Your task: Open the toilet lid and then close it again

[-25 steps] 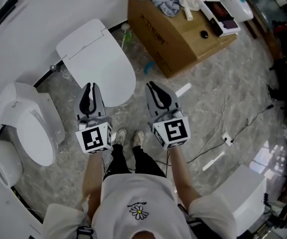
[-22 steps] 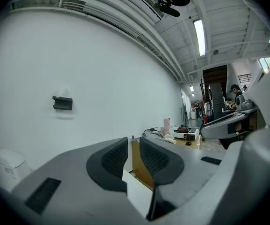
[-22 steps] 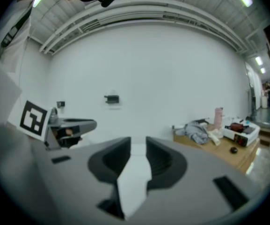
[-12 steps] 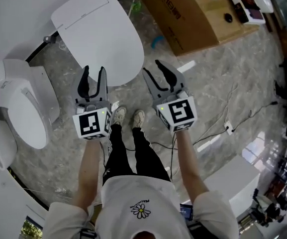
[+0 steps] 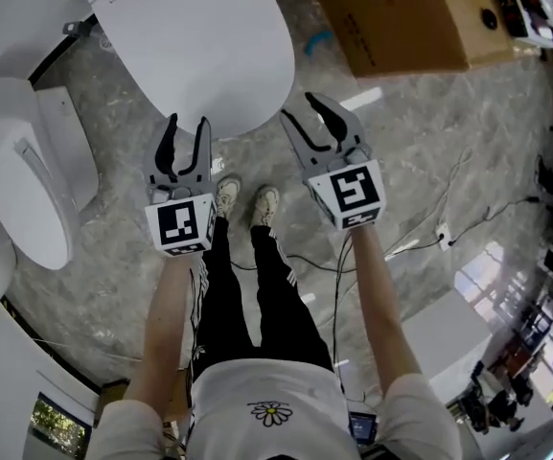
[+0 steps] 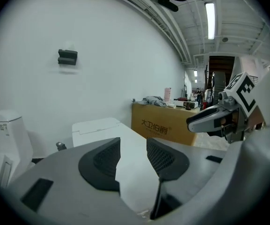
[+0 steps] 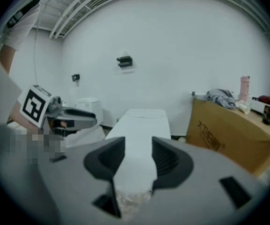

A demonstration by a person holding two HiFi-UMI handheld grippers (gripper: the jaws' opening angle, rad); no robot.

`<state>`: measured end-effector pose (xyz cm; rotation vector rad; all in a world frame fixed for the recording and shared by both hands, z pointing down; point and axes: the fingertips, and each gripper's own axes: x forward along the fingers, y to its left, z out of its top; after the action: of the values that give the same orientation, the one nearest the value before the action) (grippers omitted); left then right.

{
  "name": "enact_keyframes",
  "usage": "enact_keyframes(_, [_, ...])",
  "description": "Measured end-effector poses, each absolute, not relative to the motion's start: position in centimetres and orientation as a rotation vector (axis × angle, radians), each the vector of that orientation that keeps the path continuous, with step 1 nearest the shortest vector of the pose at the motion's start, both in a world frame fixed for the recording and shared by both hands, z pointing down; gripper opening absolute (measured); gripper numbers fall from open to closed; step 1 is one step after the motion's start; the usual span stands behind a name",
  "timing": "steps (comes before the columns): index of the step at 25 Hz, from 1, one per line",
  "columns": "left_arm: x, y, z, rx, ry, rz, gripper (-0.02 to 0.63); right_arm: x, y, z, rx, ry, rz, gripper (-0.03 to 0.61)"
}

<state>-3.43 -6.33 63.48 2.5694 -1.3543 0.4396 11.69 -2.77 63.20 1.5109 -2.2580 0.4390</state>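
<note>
toilet lid (image 5: 199, 46) is down flat on the toilet, white, at the top of the head view, straight ahead of the person's shoes (image 5: 228, 195); lid looks fully closed, with a hinge seam across its rear end in the left gripper view (image 6: 97, 125); left gripper (image 5: 186, 127) sits at the lid's front edge, tips overlapping the rim from above; its jaws have just been opening and now stand moderately apart, nothing between the pads, only the lid surface showing through the gap beyond them (image 6: 134, 144); contact with the lid can't be confirmed from any view; right gripper (image 5: 305, 111) is just beside the lid's front-right rim, over the floor; its jaws have also just been opening, now well apart and empty, with the lid (image 7: 142, 125) lined up in the gap but further off (image 7: 138, 144); both grippers point forward and slightly down, side by side, marker cubes toward the person; second toilet (image 5: 27, 180) stands to the left, well apart from the first; cardboard box (image 5: 401, 17) at upper right, near the lid; marble-pattern floor (image 5: 429, 142) with loose cables (image 5: 420, 228) on the right side; white wall behind carries a small dark fixture (image 6: 67, 56).
</note>
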Motion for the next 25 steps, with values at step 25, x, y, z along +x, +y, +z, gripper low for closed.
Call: enact_keyframes(25, [-6.0, -1.3, 82.6, 2.489, -1.299, 0.672, 0.252, 10.2, -0.6, 82.7, 1.189, -2.103, 0.481, 0.215])
